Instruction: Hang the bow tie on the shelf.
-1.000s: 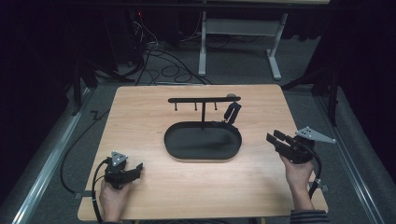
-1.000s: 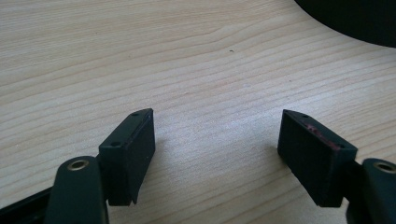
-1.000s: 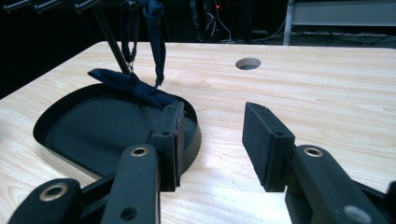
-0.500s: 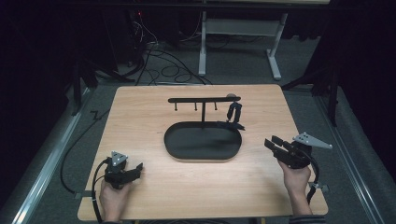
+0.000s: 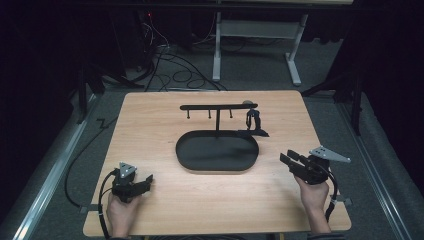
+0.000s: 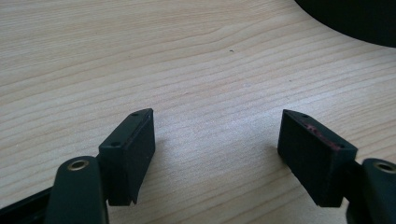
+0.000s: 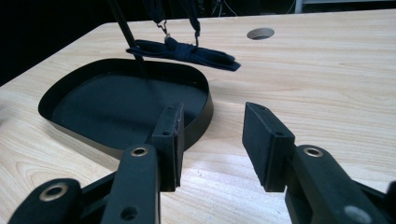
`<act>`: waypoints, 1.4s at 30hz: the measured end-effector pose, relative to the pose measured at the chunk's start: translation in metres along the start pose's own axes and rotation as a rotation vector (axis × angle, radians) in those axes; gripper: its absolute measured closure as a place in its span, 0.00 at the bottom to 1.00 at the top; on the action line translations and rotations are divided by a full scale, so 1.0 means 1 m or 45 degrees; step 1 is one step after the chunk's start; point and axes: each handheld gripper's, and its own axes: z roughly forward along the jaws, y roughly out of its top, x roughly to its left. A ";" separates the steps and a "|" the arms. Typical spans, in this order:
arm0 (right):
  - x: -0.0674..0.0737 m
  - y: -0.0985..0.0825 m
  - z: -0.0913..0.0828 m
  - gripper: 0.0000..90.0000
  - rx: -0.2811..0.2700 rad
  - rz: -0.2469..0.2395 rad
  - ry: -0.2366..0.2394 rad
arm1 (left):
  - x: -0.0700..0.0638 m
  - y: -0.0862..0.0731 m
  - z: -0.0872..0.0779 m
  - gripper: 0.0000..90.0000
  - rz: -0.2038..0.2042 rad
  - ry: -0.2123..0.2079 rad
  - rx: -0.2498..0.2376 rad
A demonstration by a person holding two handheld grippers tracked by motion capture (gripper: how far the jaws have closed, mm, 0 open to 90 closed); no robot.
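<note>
A dark strap-like item (image 5: 253, 121) hangs from the right end of a black T-shaped stand (image 5: 218, 106), its lower end draped over the far right rim of the oval tray (image 5: 217, 151) and onto the wood. In the right gripper view it reads as soft navy fabric (image 7: 187, 51) with a small metal clasp, its flat tail lying half on the tray's rim, half on the table.

Your right gripper (image 5: 292, 160) is nearest to it — jaws parted, holding nothing, pointing toward the tray's right side but well apart from the strap. Your left gripper (image 5: 142, 182) rests low over the table's near left corner, jaws spread wide and empty, above bare wood (image 6: 196, 70).

This looks like the approach step, before any grasp. The next move would call for carrying your right gripper forward past the tray's thin upright wall and pinching the limp fabric, which will likely sag and slide.

The stand is slim matte metal with small pegs under its crossbar; the table (image 5: 150, 120) is pale, smooth-grained wood.
</note>
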 end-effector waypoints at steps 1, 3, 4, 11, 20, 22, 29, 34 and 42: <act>0.000 0.000 0.000 0.67 0.001 -0.001 0.002 | 0.000 0.000 0.000 0.31 0.000 0.000 0.000; 0.001 -0.001 0.001 0.67 0.004 0.000 0.007 | 0.000 0.000 0.000 0.31 0.000 0.000 0.000; 0.001 -0.002 0.001 0.67 0.005 0.000 0.008 | 0.000 0.000 0.000 0.31 0.000 0.000 0.000; 0.003 -0.005 0.005 0.67 0.019 -0.007 0.017 | 0.000 0.000 0.000 0.31 -0.001 0.000 0.000; 0.006 -0.010 0.010 0.67 0.046 -0.011 0.027 | 0.000 0.000 0.000 0.31 0.000 0.000 0.000; 0.006 -0.011 0.011 0.67 0.047 -0.011 0.027 | 0.000 0.000 0.000 0.31 0.000 0.000 0.000; 0.007 -0.014 0.012 0.67 0.059 -0.001 0.027 | 0.000 0.000 0.000 0.31 0.000 0.000 0.000; 0.008 -0.020 0.015 0.67 0.072 0.008 0.034 | 0.000 0.000 0.000 0.31 0.000 0.000 0.000; 0.009 -0.024 0.018 0.67 0.085 0.013 0.035 | 0.000 0.000 0.000 0.31 0.000 0.000 0.001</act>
